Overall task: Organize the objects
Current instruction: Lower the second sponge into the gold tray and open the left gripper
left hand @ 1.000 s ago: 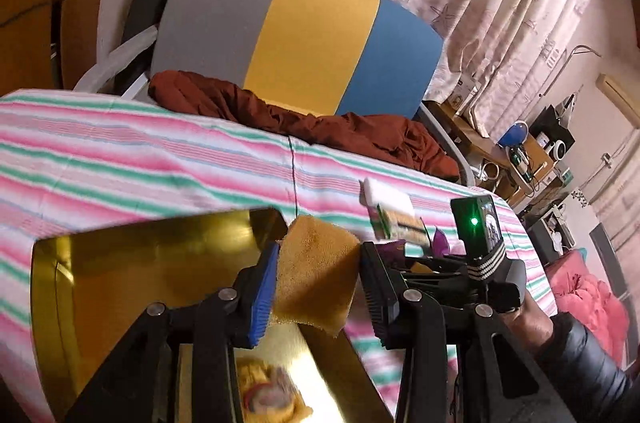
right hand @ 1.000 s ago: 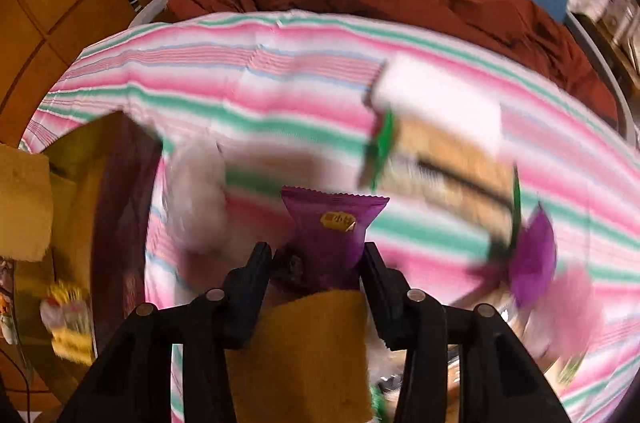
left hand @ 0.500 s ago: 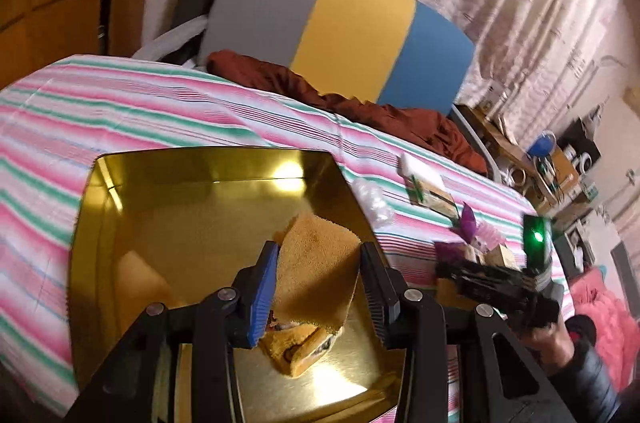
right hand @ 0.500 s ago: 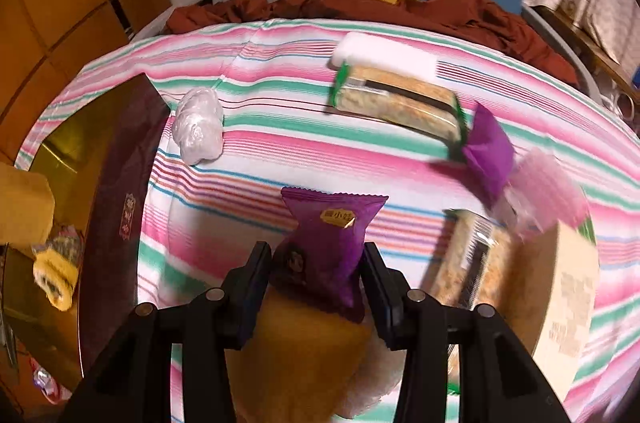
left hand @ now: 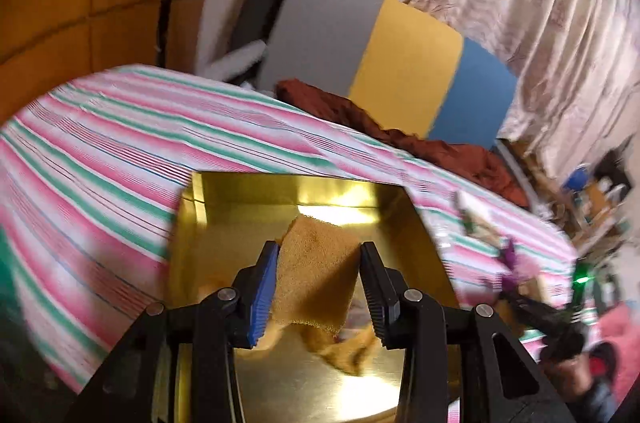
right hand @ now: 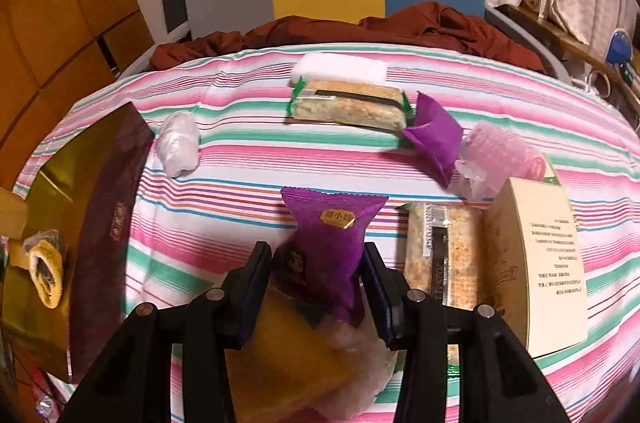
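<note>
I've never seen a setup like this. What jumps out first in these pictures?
The loud pink-and-green striped cloth that everything lies on. Then the shiny gold tray at its left, over which the left gripper holds a tan sponge-like piece. Lastly the right gripper clamping a purple snack packet, with more wrapped snacks strewn beyond.

Both wrist views close, angled down over striped cloth [left hand: 120,151]; shared: gold tray [right hand: 48,183], tricolour panel [left hand: 404,71].
</note>
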`<state>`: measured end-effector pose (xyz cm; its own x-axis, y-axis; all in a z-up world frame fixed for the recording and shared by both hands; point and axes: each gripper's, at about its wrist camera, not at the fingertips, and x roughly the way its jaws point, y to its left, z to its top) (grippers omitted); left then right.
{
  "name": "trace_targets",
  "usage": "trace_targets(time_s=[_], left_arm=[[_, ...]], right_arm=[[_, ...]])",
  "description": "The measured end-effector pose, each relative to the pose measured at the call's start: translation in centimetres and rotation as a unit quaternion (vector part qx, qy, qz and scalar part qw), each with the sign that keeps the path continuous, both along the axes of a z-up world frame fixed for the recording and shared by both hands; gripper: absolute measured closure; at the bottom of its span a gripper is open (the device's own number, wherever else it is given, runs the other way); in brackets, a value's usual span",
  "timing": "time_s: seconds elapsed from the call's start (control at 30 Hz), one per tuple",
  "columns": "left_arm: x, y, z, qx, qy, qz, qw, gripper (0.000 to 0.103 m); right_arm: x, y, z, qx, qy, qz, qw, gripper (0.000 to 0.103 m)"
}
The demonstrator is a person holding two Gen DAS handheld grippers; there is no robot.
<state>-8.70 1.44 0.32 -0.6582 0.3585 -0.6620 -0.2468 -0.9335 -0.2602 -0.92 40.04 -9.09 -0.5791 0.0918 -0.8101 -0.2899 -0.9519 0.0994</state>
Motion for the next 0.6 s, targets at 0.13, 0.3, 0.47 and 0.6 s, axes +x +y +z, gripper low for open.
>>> trace_targets(time_s=[0.13, 0.3, 0.47, 0.6], left_arm=[[0.9, -0.8, 0.2, -0.030, 0.014, 0.022, 0.9992, 0.062], [1.4, -1.2, -0.4, -0.051, 0.014, 0.032, 0.9981, 0.062], [1.3, -1.0, -0.8, -0.055, 0.012, 0.030, 0.9980, 0.062], [1.5, -0.3, -0.6, -0.060, 0.017, 0.027, 0.9977, 0.062]], right_arm=[[0.1, -0.7, 0.3, 0.030, 0.010, 0.007, 0.999, 0.057], [0.0, -0.9, 0.5, 0.047, 0.012, 0.005, 0.999, 0.057], [-0.1, -0.9, 0.6, 0.050, 0.009, -0.002, 0.999, 0.057], [0.0, -1.4, 2.7, 0.068, 0.042, -0.003, 0.997, 0.057]])
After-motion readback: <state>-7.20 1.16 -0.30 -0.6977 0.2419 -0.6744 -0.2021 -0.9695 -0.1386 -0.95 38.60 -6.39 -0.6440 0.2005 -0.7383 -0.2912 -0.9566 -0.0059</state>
